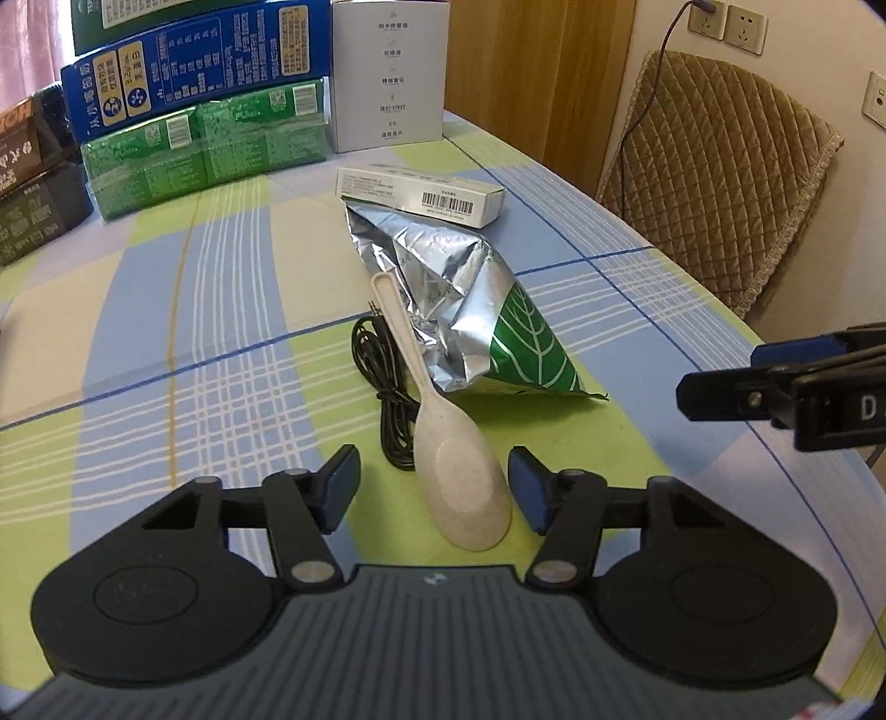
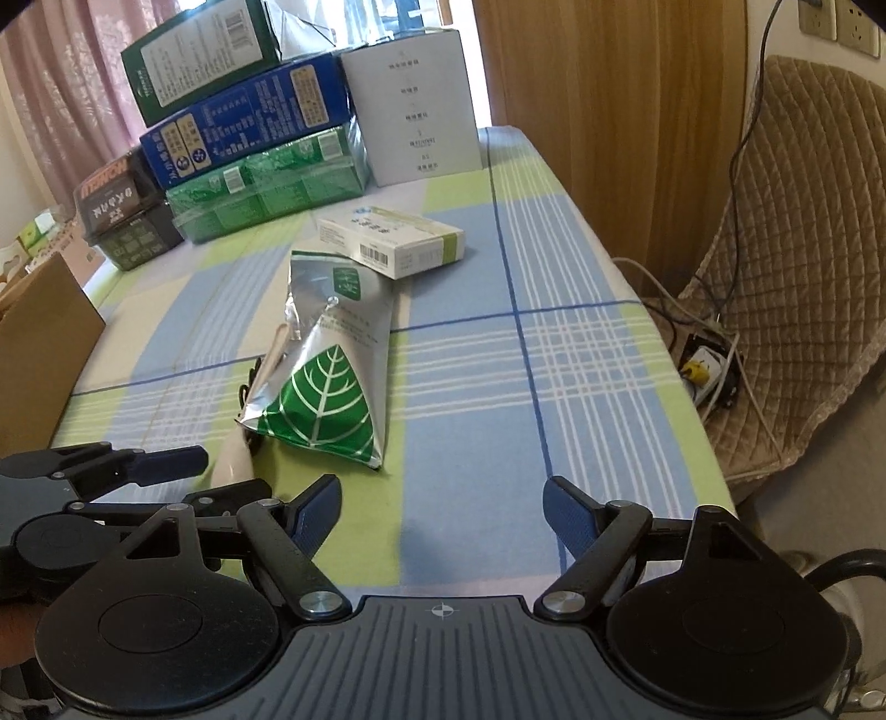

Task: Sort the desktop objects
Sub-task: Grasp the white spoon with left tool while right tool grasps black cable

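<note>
The left gripper (image 1: pixel 433 484), nearest the lens in the left wrist view, hangs low over a table (image 1: pixel 166 310) covered in a blue, green and white check cloth, its jaws apart on either side of the bowl of a pale speckled spoon (image 1: pixel 459 487); the blue pads (image 1: pixel 529 490) stand just beside the bowl and do not press on it. The spoon lies with its bowl near and its handle running away across a coiled black cable (image 1: pixel 382 382), its tip resting against a crumpled silver foil bag (image 1: pixel 465 310) printed with a green leaf. A small white carton (image 1: pixel 426 194) with a barcode lies just beyond the bag, touching its far end. The right gripper (image 2: pixel 441 518) (seen from the left wrist as dark fingers entering at the right edge) hovers over bare cloth to the right of the bag, its jaws wide apart with nothing between them. At the far end of the table stand stacked boxes: a green pack (image 1: pixel 205 149) at the bottom, a blue box (image 1: pixel 194 83) on it, and a tall white box (image 1: pixel 390 77) just to their right. Dark boxes (image 2: pixel 119 216) sit at the far left. A chair (image 1: pixel 720 183) with a quilted tan cover stands off the table's right side, below wall sockets (image 1: pixel 725 25)
</note>
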Demonstrator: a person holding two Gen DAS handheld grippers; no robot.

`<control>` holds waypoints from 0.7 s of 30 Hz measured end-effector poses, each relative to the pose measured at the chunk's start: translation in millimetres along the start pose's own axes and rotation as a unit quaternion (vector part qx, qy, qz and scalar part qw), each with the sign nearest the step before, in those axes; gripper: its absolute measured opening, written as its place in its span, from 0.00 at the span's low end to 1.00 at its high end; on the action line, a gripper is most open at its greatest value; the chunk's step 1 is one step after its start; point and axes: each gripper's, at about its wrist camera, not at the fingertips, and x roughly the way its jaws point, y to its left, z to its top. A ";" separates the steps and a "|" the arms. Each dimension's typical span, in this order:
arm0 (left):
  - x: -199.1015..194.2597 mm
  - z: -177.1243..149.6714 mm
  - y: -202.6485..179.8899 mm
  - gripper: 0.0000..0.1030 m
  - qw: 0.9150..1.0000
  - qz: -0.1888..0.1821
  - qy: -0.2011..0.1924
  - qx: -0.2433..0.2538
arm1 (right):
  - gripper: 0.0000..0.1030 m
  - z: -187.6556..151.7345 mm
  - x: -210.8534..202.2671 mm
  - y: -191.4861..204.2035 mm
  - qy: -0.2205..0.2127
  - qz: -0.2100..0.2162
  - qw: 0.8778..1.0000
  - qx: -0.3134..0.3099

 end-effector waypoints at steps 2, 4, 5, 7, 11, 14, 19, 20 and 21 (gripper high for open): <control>3.2 -0.5 -0.4 0.47 1.000 -0.002 0.002 -0.004 | 0.76 -0.3 2.8 1.2 0.002 0.002 1.000 0.000; 5.3 -1.3 -0.7 0.39 1.000 -0.005 0.003 -0.006 | 0.76 -0.5 4.7 3.2 0.003 0.003 1.000 -0.002; 4.7 -1.7 -0.9 0.31 1.000 -0.004 0.000 -0.005 | 0.76 -0.5 5.7 4.3 0.003 0.005 1.000 -0.003; 3.3 -2.3 0.2 0.28 1.000 -0.004 0.001 -0.005 | 0.76 -0.2 7.0 6.8 0.003 0.007 1.000 -0.005; -5.7 -6.6 7.0 0.26 1.000 -0.004 0.009 -0.002 | 0.76 0.0 7.6 14.3 0.001 0.016 1.000 -0.012; -18.4 -12.6 18.3 0.26 1.000 0.006 0.007 0.001 | 0.75 -0.2 9.3 24.5 0.001 0.033 0.999 -0.020; -35.1 -23.2 46.3 0.23 0.999 0.039 0.006 -0.005 | 0.58 -3.5 24.9 49.8 0.018 0.084 0.996 -0.028; -36.5 -24.7 52.2 0.24 0.999 0.045 0.007 -0.008 | 0.56 -3.8 28.6 55.2 0.019 0.090 0.995 -0.031; -37.4 -26.1 58.4 0.24 0.999 0.048 0.009 -0.015 | 0.55 -4.3 32.8 61.4 0.020 0.094 0.995 -0.037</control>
